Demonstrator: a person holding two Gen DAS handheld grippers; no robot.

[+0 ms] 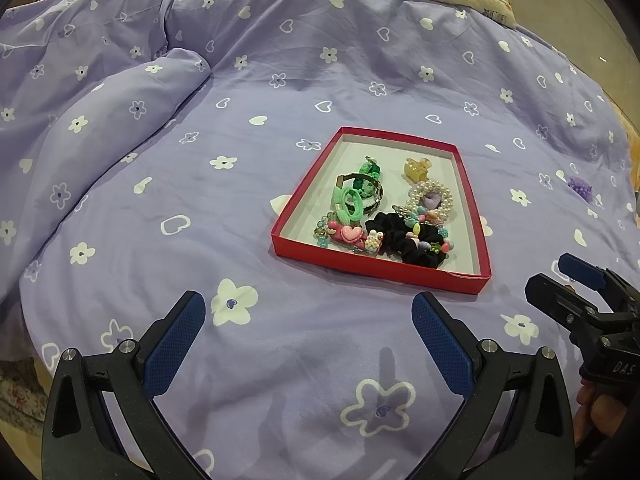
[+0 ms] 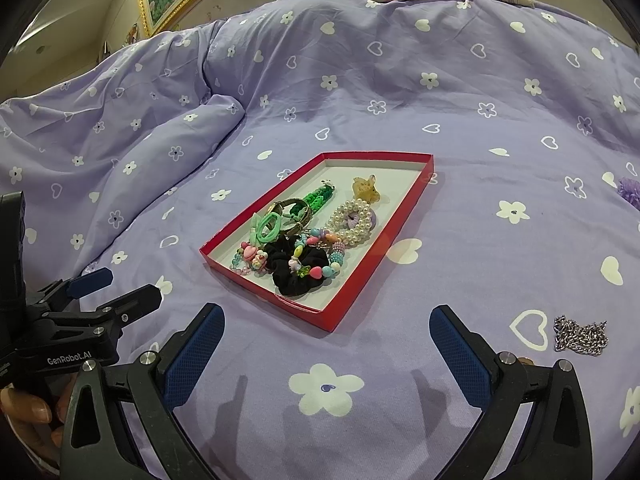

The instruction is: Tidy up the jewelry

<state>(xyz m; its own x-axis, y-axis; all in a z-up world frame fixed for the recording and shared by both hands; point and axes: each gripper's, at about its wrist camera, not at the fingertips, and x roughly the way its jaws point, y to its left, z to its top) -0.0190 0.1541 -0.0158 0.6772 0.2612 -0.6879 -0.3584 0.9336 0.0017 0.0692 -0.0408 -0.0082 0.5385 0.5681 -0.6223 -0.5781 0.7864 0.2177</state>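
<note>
- On the bed (image 1: 280, 60), spread with a lilac flower-print duvet, sits a shallow red box (image 2: 384, 240) already holding a black scrunchie (image 2: 294, 270), a pearl scrunchie (image 2: 352, 220), a yellow claw clip (image 2: 366, 190), green hair ties (image 2: 268, 228) and beaded bracelets (image 2: 320, 256).
- Two pieces lie outside it: a silver chain (image 2: 580, 334) just right of the right gripper (image 2: 326, 352), and a purple scrunchie (image 2: 630, 192) well off to the right.
- Both the right gripper and the left gripper (image 1: 308, 344) hover low over the duvet, fingers spread wide and holding nothing.
- The chain looks like the next pick, judging by nearness.
- Pinch it at the bunched middle, pressing lightly into the soft bedding, so loose links do not trail.
- Lift clear of the box rim before releasing over bare lining.
</note>
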